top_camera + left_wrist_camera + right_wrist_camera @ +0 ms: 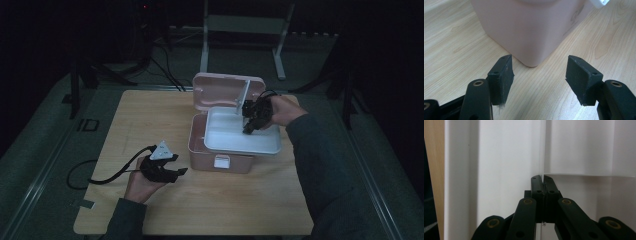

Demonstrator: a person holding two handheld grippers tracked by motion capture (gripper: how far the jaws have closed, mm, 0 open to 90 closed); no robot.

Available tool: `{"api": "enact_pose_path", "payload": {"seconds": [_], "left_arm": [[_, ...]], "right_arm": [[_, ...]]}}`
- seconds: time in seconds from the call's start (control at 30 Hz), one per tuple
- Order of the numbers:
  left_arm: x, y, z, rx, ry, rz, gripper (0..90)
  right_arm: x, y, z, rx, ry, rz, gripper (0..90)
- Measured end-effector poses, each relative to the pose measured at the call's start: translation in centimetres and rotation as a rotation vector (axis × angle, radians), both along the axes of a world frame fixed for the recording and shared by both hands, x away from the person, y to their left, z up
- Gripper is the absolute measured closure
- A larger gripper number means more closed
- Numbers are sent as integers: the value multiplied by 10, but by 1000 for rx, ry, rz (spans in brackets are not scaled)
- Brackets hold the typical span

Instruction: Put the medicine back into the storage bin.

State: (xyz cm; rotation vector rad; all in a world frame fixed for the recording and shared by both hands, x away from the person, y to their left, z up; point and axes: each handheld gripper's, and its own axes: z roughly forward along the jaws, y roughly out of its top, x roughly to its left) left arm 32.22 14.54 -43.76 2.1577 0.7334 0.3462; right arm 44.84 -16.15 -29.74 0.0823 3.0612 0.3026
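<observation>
Tabletop (150,115): one, pale wood-grain, rectangular, mid-frame.
Storage box (220,160): one, smooth pink plastic, rounded corners, lid (220,90) raised, centre of frame.
Tray (225,137): one, white plastic, shallow, sitting askew atop the box.
Right gripper (248,126): jaws pinched tight on the tray's thin upright divider (543,150).
Left gripper (539,75): black, jaws spread wide, holding nothing, lower left, beside the box corner.
</observation>
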Motion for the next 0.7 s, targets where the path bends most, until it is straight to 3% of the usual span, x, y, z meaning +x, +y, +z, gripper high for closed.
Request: {"api": "enact_pose_path", "payload": {"seconds": [0.27, 0.7], "left_arm": [[0, 1, 1, -2, -3, -1, 385], [-1, 2, 1, -9, -3, 3, 385]], "right_arm": [[6, 25, -7, 9, -1, -8, 900], [12, 45, -25, -5, 7, -43, 899]]}}
